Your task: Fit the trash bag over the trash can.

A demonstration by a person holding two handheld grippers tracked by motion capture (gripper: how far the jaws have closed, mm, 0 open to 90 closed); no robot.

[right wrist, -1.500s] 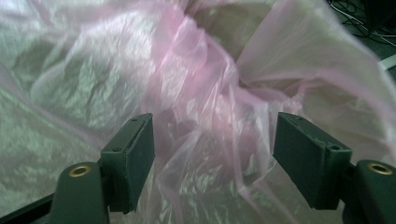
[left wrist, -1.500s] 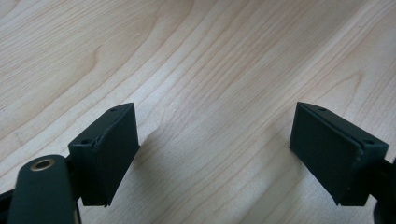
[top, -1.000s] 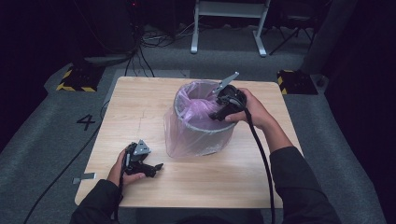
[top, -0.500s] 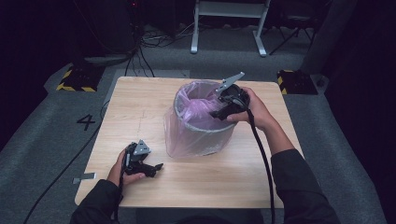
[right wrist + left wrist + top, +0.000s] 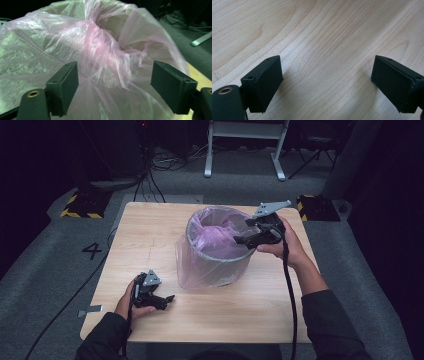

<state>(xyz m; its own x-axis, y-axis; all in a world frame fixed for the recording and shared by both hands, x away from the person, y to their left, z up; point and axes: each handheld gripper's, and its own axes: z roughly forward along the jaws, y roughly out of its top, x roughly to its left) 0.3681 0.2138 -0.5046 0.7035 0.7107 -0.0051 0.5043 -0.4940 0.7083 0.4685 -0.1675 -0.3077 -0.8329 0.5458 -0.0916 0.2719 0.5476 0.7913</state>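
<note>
Your right gripper (image 5: 246,236) has just been opening, jaws spread at the bin's (image 5: 215,265) rim, pink liner (image 5: 100,57) between them, ungripped. Your left gripper (image 5: 162,301) sits released, left of the bin.

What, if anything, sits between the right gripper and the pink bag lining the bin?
Nothing visible. The right gripper hangs at the bin's right rim, its jaws having just been opening, and in the right gripper view the pink bag lies straight ahead between them, unpinched. The left gripper rests open on the table, well aside.

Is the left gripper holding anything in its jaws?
No, the left gripper stands open in its own view, with bare wooden table between its jaws.
</note>
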